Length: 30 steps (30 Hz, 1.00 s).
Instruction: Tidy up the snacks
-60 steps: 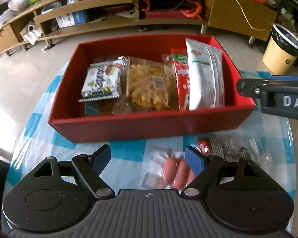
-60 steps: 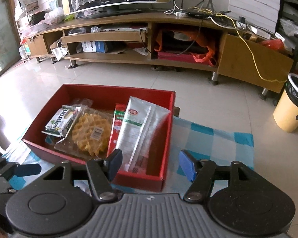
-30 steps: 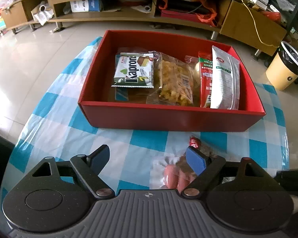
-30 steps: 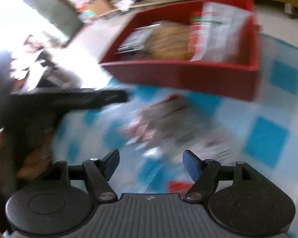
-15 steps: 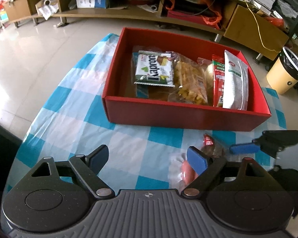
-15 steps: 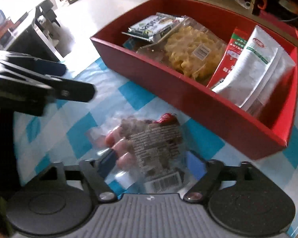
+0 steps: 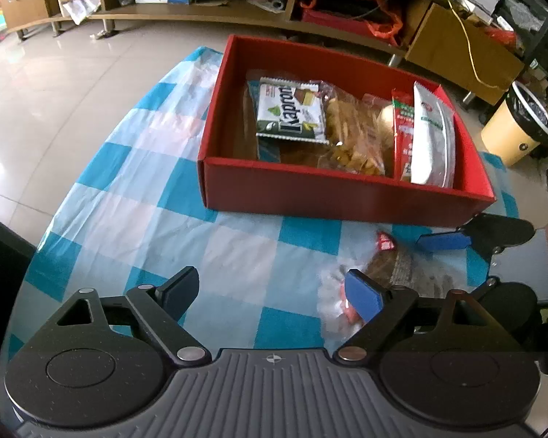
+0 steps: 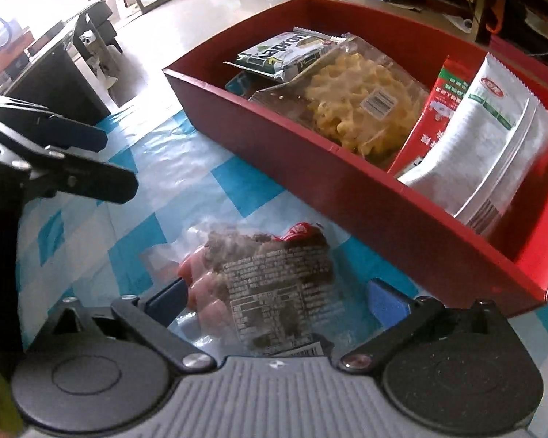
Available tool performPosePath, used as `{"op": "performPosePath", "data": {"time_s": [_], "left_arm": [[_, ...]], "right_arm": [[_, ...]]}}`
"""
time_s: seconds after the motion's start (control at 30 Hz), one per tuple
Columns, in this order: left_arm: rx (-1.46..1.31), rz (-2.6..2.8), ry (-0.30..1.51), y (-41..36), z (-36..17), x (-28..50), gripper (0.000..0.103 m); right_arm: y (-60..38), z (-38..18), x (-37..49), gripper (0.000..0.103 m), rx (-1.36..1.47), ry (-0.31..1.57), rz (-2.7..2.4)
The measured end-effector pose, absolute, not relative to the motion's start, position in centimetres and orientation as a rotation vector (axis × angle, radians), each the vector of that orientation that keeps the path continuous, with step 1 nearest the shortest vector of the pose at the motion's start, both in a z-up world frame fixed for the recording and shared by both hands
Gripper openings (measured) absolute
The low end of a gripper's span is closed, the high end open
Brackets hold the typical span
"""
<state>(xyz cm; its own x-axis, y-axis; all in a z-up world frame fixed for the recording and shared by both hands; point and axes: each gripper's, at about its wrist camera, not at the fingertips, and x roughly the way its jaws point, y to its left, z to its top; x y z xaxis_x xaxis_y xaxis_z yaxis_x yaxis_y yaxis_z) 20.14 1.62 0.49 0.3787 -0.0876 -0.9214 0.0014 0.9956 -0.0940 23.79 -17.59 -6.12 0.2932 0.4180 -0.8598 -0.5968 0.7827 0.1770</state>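
While the red box (image 7: 347,197) on the checked counter (image 7: 135,219) holds a green Kapron wafer pack (image 7: 292,113), a clear waffle bag (image 8: 354,98), a red packet (image 8: 438,109) and a white pouch (image 8: 493,146), the sausage packet (image 8: 266,277) lies outside it — just in front. The right claw (image 8: 277,299) points steeply down, jaws opening around that packet. The left claw (image 7: 270,292) hangs beside it — spread wide, gripping nothing.

Bright daylight, blown-out glare upper left, fisheye-bent edges, dark corners, slight softness
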Motion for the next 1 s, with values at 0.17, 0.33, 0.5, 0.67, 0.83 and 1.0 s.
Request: {"op": "performPosePath", "data": {"time_s": [0.17,0.33,0.5,0.67,0.83,1.0], "left_arm": [[-0.079,-0.068,1.191,1.6,0.2,20.4,0.091],[-0.068,-0.099,1.181,0.9,0.5,20.3,0.094],[-0.042,-0.093,1.176,0.6,0.5,19.7,0.094],[-0.045,-0.075,1.178,1.1,0.4,19.7,0.095],[-0.042,-0.074,1.166,1.3,0.9,19.4,0.095],[-0.125,-0.076,1.187,2.0,1.2,17.6,0.097]], "right_arm": [[-16.7,-5.5,22.2,0.083,-0.203,1.099,0.635],[-19.0,-3.7,21.2,0.057,-0.016,1.115,0.631],[-19.4,-3.2,19.1,0.055,-0.001,1.126,0.610],[-16.8,-3.4,16.0,0.057,-0.068,1.153,0.646],[-13.7,-4.5,13.1,0.058,-0.125,1.216,0.716],[-16.1,-3.6,11.7,0.059,-0.022,1.223,0.625]]}}
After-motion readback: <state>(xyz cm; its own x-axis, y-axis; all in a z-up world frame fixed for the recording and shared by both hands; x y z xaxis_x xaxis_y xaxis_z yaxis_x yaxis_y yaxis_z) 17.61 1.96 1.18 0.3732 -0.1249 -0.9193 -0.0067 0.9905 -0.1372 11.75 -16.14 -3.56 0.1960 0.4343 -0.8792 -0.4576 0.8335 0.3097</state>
